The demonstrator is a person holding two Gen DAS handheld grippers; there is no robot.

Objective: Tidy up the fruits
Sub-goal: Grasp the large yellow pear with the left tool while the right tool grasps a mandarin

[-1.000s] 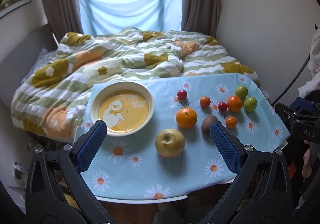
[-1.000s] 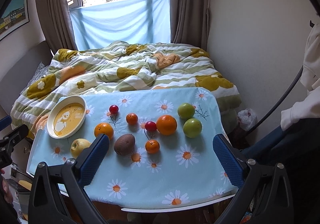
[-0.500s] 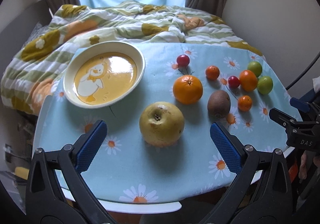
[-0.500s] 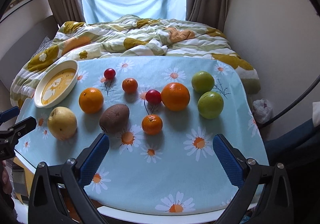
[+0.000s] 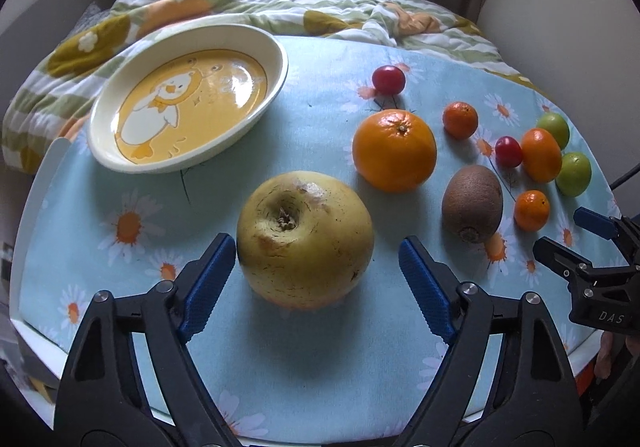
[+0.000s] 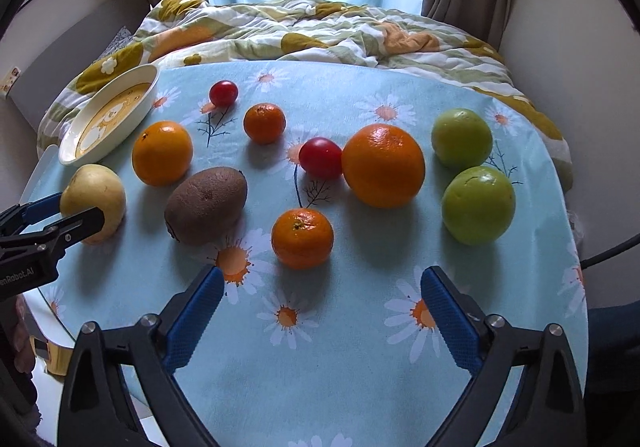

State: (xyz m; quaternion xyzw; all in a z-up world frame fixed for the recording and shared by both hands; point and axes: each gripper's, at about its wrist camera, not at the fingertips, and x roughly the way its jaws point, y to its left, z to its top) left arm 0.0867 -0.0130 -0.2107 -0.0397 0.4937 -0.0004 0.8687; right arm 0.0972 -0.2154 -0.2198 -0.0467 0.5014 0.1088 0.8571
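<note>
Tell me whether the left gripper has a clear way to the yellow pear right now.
Probably yes. The left gripper is open, its jaws already flanking the yellow pear with nothing between. The orange and kiwi lie off to its right, apart from it.

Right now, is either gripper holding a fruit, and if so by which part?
Nothing is held. The left gripper is open around the yellow pear, not closed on it. The right gripper is open over bare tablecloth.
</note>
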